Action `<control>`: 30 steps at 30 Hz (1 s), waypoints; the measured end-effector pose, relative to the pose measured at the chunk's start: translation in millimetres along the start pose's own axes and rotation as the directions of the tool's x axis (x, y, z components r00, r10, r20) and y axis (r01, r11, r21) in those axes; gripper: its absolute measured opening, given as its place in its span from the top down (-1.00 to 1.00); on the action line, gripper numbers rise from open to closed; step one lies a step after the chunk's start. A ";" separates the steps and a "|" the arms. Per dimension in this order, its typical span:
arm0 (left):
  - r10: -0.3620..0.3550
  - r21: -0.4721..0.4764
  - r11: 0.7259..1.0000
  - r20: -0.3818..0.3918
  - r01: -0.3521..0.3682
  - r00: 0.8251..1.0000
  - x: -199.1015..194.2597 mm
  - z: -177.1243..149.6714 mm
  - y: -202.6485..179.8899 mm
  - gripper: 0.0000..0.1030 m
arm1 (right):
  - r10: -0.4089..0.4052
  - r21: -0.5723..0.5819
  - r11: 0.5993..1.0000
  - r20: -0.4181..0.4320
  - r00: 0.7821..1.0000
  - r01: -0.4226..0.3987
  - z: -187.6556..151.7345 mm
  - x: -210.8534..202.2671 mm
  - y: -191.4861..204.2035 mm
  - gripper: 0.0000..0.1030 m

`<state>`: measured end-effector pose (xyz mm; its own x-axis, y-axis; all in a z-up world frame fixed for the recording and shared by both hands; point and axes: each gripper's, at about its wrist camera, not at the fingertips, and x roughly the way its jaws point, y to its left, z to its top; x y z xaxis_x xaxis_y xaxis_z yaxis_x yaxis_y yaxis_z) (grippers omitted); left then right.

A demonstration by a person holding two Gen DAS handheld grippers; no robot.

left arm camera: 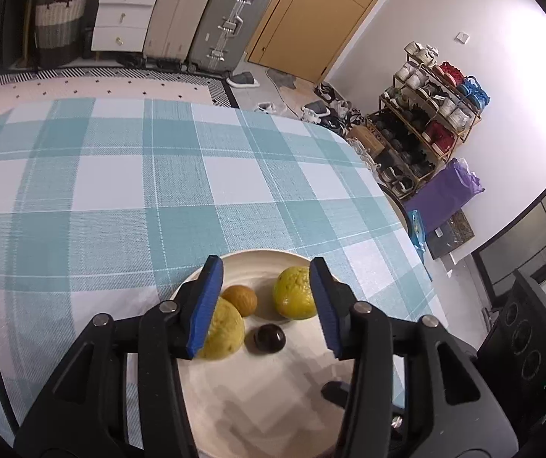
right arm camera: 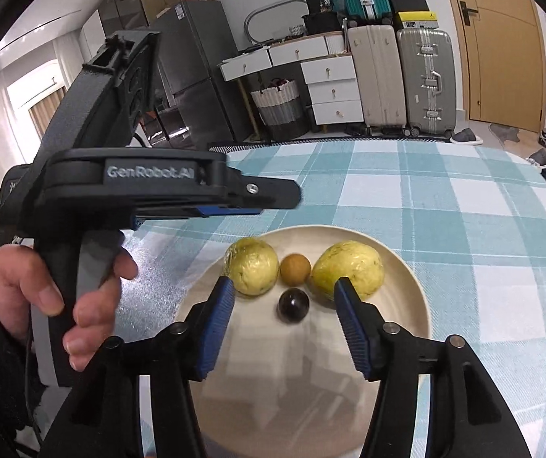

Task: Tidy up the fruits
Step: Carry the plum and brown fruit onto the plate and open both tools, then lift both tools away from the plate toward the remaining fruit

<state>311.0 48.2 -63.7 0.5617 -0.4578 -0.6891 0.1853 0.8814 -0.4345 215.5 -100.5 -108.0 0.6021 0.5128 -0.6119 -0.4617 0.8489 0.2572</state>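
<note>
On the surface: a teal-and-white checked cloth [left arm camera: 128,175] lay flat, and a cream plate [right arm camera: 406,278] sat near its close edge.
Fruit on plate: all four were gathered at the plate's far half, there for everyone to see!
Yellow fruit, left: a lumpy yellow-green fruit [right arm camera: 252,265] rested at the left of the group.
Yellow fruit, right: a second yellow-green fruit [right arm camera: 349,267] sat at the right.
Small orange fruit: an orange-brown ball [right arm camera: 295,269] was tucked between the two yellow ones.
Dark fruit: a glossy dark round fruit [right arm camera: 293,304] lay just in front of the orange one.
Left gripper [left arm camera: 267,305]: jaws spread, nothing pinched; its left pad overlapped one yellow fruit in its own view, contact unclear.
Right gripper [right arm camera: 284,324]: jaws apart and empty, hanging over the plate with the dark fruit seen between the pads.
Hand [right arm camera: 47,297]: a person's left hand was wrapped round the left gripper's handle.
</note>
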 end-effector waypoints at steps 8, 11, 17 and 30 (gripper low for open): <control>0.052 0.015 0.998 0.052 -0.053 0.997 -39.4 -23.2 -13.8 -0.19 | -0.008 0.031 0.999 0.019 1.000 0.007 -7.9 -24.3 -5.0 -0.20; 0.079 0.018 0.997 0.070 -0.080 0.994 -51.7 -32.8 -18.1 -0.33 | -0.014 0.030 0.999 0.032 0.999 0.013 -9.6 -33.7 -3.7 -0.34; 0.127 0.015 0.992 0.094 -0.129 0.987 -72.6 -55.7 -25.8 -0.49 | -0.018 0.015 1.000 0.048 0.999 0.017 -16.2 -49.4 3.2 -0.53; 0.256 0.014 0.966 0.129 -0.260 0.958 -103.5 -105.8 -45.3 -0.60 | -0.022 0.024 0.999 0.073 0.997 0.020 -31.2 -76.8 8.2 -0.69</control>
<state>159.1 43.3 -34.1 0.6897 -0.1981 -0.6965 0.0443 0.9716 -0.2325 145.2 -136.9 -82.3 0.6580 0.5018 -0.5614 -0.4333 0.8621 0.2627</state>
